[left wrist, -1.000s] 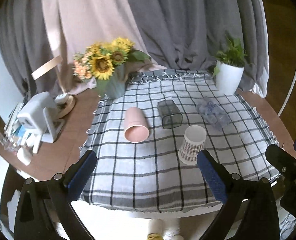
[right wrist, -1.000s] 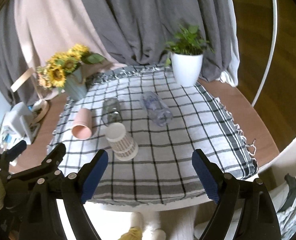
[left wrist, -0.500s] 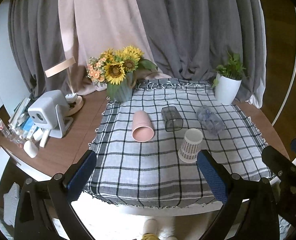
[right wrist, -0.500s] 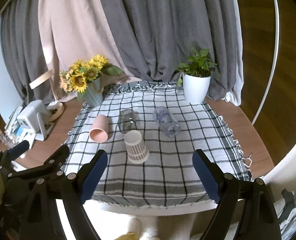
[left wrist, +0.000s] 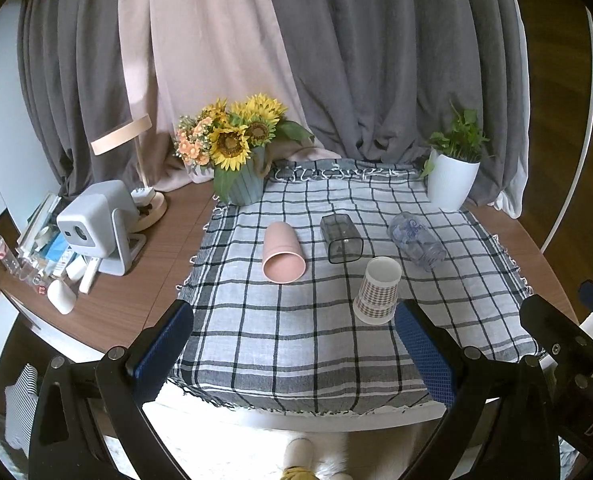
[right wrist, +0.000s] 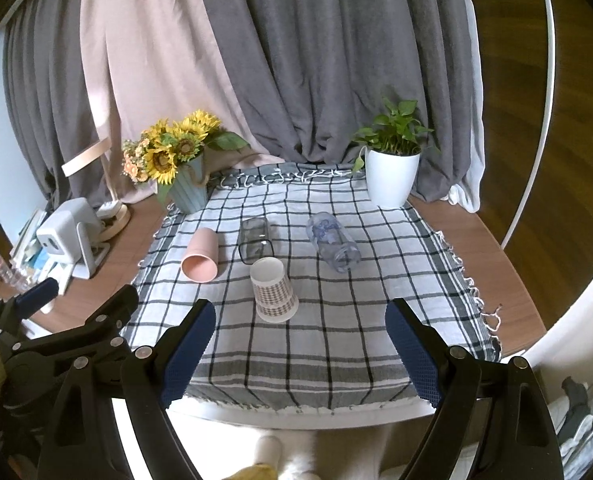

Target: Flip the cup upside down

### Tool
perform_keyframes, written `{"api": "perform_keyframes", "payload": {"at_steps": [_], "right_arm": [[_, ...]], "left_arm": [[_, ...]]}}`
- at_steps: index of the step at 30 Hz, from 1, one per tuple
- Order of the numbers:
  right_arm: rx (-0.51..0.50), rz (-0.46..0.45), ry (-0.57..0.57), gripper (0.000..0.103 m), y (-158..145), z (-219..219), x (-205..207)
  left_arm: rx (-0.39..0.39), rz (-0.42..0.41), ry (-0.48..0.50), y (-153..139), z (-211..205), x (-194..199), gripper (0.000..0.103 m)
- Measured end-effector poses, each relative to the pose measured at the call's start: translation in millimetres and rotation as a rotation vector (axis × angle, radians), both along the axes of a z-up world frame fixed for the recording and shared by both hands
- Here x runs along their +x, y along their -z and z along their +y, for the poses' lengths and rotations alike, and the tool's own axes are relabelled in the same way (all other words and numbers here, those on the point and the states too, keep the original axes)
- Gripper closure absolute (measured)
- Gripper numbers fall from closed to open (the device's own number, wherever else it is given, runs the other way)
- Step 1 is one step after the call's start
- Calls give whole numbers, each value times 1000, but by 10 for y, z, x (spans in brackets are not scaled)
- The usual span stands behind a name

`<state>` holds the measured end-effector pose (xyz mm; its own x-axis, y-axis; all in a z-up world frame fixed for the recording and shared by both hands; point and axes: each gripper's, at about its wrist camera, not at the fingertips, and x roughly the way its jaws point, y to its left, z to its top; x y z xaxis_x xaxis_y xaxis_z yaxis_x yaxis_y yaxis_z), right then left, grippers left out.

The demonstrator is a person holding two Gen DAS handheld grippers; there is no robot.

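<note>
A checked paper cup (left wrist: 377, 290) (right wrist: 273, 291) stands upside down near the front middle of the plaid cloth. A pink cup (left wrist: 282, 252) (right wrist: 201, 255) lies on its side, mouth toward me. A dark clear square cup (left wrist: 341, 238) (right wrist: 255, 239) and a clear glass with blue print (left wrist: 415, 240) (right wrist: 332, 241) also lie on their sides. My left gripper (left wrist: 294, 354) and right gripper (right wrist: 300, 356) are open and empty, held back off the table's front edge.
A sunflower vase (left wrist: 240, 184) stands at the cloth's back left, a white plant pot (left wrist: 452, 178) at the back right. A white projector (left wrist: 96, 224), a lamp and small clutter sit on the wooden table (left wrist: 136, 304) at left. Curtains hang behind.
Both grippers have drawn back and risen away from the table, so the cups look smaller and farther. The cups have not moved.
</note>
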<state>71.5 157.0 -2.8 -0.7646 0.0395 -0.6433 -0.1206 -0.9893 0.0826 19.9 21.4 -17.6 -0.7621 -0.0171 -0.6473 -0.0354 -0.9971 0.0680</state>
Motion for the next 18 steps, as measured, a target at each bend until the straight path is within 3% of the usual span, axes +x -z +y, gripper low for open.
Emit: {"api": "perform_keyframes", "payload": {"at_steps": [18], "right_arm": [[-1, -4, 4, 16, -15, 22, -23]], "left_arm": [[3, 3, 2, -32, 6, -28, 0]]}}
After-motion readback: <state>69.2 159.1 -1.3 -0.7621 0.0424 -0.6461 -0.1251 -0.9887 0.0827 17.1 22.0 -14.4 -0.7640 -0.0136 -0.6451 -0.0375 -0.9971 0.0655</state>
